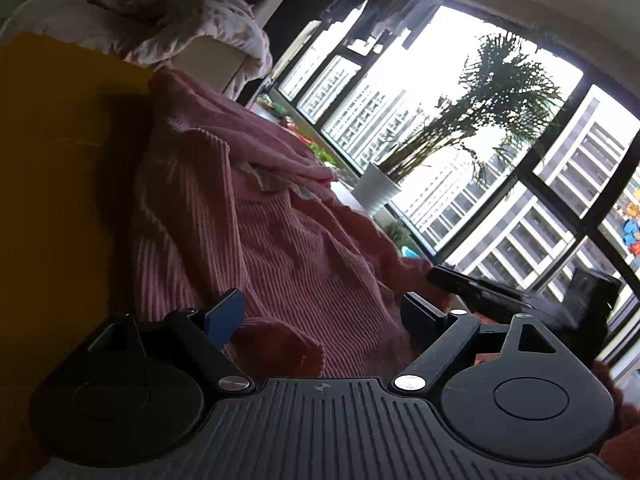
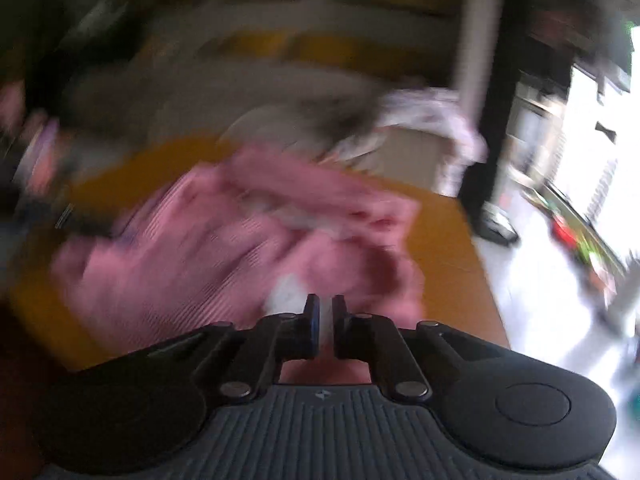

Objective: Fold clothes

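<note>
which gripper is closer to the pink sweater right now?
Hard to separate. Left gripper is open, with the pink sweater lying between its fingers; right gripper is shut at the sweater's edge; blur hides any pinch.

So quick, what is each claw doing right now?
Left claw: open, over the pink ribbed knit garment, not gripping.
Right claw: shut; the blur hides any hold.

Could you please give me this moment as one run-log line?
left gripper: open over pink ribbed knit garment | right gripper: shut, grip unclear | garment: crumpled on yellow surface
</note>
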The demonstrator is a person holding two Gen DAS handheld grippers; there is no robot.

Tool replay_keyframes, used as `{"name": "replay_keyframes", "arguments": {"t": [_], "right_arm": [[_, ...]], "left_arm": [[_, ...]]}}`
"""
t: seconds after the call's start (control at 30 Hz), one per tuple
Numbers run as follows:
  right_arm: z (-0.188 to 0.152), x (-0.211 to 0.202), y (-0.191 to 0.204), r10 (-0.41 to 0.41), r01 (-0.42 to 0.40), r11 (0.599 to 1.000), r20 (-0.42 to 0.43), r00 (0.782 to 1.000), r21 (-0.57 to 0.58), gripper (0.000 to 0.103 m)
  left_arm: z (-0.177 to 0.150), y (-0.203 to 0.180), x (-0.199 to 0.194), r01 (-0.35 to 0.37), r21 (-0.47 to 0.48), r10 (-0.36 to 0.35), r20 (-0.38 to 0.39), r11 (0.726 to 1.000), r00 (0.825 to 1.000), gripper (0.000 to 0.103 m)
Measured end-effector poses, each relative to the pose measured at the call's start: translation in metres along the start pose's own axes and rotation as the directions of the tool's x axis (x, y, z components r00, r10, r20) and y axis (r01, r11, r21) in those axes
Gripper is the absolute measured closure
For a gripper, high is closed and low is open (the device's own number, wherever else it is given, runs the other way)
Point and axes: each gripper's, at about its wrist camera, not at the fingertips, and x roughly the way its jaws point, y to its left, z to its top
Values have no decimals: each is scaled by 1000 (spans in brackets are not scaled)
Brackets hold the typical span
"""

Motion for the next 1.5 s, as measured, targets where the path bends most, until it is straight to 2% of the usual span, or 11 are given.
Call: {"name": "replay_keyframes", "arguments": {"t": [0.1, 0.17, 0.23, 0.33, 0.53, 0.67, 0.8, 1.07, 1.2, 1.4, 1.5], "right_arm": [[-5, 5, 23, 80, -91, 988, -94, 992, -122, 100], [-7, 4, 25, 94, -105, 987, -92, 991, -119, 99], [-5, -1, 11, 55, -55, 998, -35, 998, -2, 97], [-4, 4, -21, -29, 28, 987, 2, 1000, 158, 82], [13, 48, -78, -84, 91, 923, -33, 996, 374, 82], [36, 91, -92, -106, 135, 932, -103, 989, 337, 80], [42, 126, -93, -108, 161, 953, -208, 972, 256, 68], [-11, 46, -79, -86, 154, 950, -245, 966, 271, 43], [-47, -4, -79, -82, 175, 888, -229, 970, 425, 32], [-81, -23, -85, -145, 128, 679, -39, 989, 723, 33], [-82, -15, -72, -124, 54, 662, 38, 992, 748, 42]], "left_arm": [[-2, -2, 0, 3, 17, -3, 5, 1000, 1000, 10], [-2, -3, 0, 9, 25, -9, 6, 1000, 1000, 9], [-3, -3, 0, 16, 27, -16, 7, 1000, 1000, 8], [-3, -3, 0, 26, 32, -26, 7, 999, 1000, 7], [-4, -3, 2, 34, 43, -34, 0, 998, 999, 4], [-5, -3, 2, 37, 41, -38, 7, 998, 999, 4], [-5, -4, 2, 37, 43, -37, 7, 998, 999, 4], [-6, -2, 0, 65, 37, -66, 18, 997, 998, 2], [-6, -1, 0, 79, 33, -80, 22, 996, 997, 1], [-6, -1, 0, 83, 34, -84, 21, 996, 996, 1], [-6, -2, 1, 74, 39, -75, 20, 996, 997, 1]]}}
